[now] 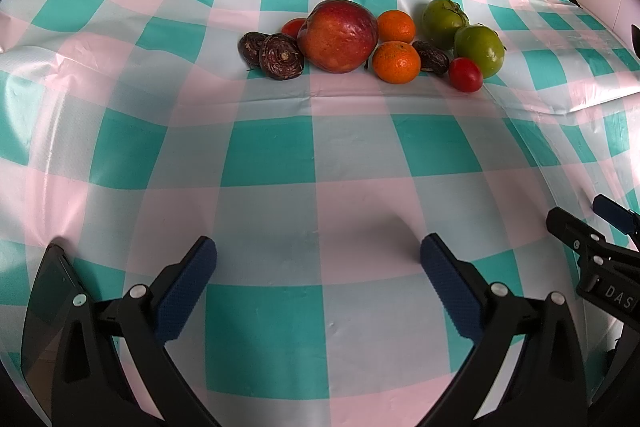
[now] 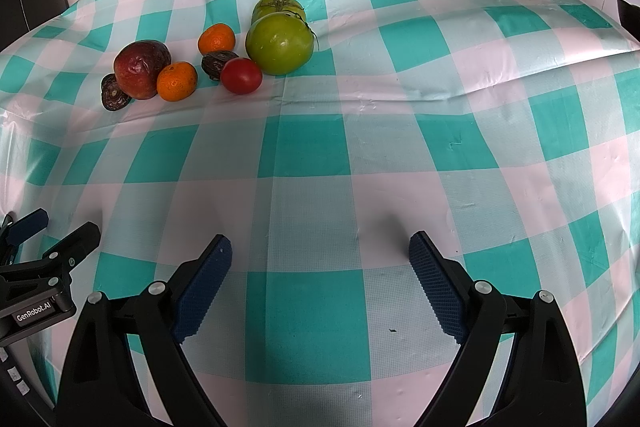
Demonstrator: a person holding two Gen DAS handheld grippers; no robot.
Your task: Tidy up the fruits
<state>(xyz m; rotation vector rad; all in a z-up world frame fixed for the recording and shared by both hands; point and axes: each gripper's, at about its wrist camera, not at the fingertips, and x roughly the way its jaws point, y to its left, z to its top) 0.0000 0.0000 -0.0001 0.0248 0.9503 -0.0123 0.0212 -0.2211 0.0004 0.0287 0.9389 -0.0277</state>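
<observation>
While both pairs of fingers stand wide apart and empty — left gripper (image 1: 318, 253), right gripper (image 2: 320, 253) — each hovers low over the checked cloth (image 2: 400, 147) on the bench, seemingly poised before any pick. The fruits lie bunched well ahead, at twelve o'clock in the left view and eleven o'clock in the right: a large red mango (image 1: 339, 35), two oranges (image 1: 396, 62), green tomatoes (image 2: 279, 43), red tomatoes (image 2: 241, 75) and wrinkled dark fruits (image 1: 281, 56) — touching, unsorted.

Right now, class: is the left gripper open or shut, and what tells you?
Open. In the left wrist view, the left gripper has its two blue pads far apart, with only checked tablecloth between them and nothing held.
</observation>
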